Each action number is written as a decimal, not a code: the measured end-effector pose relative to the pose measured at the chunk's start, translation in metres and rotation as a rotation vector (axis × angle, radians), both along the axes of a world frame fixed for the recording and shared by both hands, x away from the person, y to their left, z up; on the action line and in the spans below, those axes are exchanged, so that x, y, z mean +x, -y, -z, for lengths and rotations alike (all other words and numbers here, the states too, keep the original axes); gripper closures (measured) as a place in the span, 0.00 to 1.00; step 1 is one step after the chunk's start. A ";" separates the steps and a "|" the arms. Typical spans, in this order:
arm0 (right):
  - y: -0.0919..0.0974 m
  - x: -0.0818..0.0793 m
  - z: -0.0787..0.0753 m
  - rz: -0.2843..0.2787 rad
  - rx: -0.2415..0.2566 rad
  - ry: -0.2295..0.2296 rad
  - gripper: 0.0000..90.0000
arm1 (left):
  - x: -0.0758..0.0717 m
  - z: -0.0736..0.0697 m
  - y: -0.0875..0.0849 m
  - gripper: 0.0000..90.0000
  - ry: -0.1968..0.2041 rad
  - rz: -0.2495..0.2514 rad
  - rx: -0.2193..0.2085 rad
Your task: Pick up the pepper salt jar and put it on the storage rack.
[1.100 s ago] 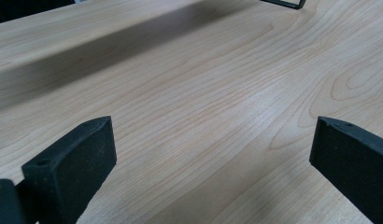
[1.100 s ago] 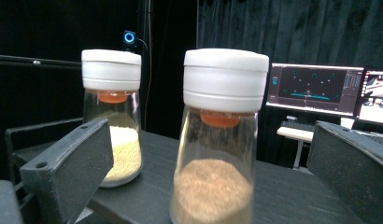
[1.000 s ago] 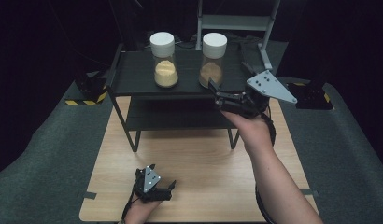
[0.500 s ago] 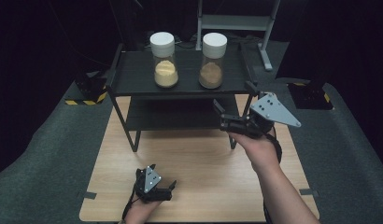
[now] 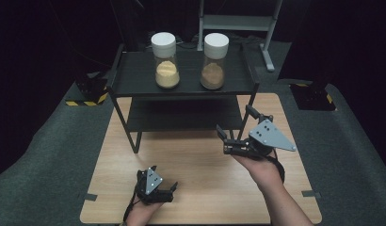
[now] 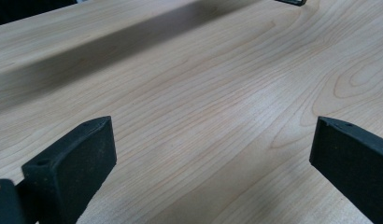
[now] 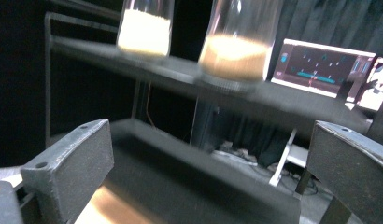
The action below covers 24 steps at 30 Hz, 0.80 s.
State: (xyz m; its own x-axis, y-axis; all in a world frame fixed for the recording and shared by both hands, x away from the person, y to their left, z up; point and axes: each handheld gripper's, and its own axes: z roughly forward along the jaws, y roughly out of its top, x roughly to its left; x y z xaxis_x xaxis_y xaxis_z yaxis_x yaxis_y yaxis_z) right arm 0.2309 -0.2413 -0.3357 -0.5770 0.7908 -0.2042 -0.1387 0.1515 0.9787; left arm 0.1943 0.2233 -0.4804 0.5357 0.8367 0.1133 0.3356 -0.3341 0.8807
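1. The right gripper view catches a lit screen point(image 7: 320, 67) beyond the black shelf point(image 5: 181, 87).
2. Two white-lidded jars stand on the shelf's top: yellow-filled jar point(image 5: 165, 67) left, brown-filled jar point(image 5: 214, 68) right.
3. The right gripper point(image 5: 236, 127), jaws spread wide and empty, hovers before the shelf.
4. The left gripper point(image 5: 164, 184), equally wide and empty, sits low over the near table point(image 5: 196, 188).

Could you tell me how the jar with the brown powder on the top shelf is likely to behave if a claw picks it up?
The brown-powder jar looks like clear, smooth glass or plastic, so probably stiff but slippery. It is tall and narrow, so a push near its white lid could tip it. Only its lower part holds powder, so it is likely light and bottom-weighted.
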 end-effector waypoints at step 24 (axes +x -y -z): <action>0.025 -0.027 0.100 0.050 -0.147 -0.154 0.00 | -0.001 0.000 0.002 0.01 0.012 0.013 0.018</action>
State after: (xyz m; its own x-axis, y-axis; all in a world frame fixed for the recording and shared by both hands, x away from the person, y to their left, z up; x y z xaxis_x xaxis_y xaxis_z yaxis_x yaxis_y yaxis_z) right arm 0.2043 -0.2663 -0.4355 -0.5710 0.7875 -0.2320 0.0225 0.2975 0.9545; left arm 0.1936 0.2213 -0.4808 0.5452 0.8274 0.1347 0.3204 -0.3541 0.8786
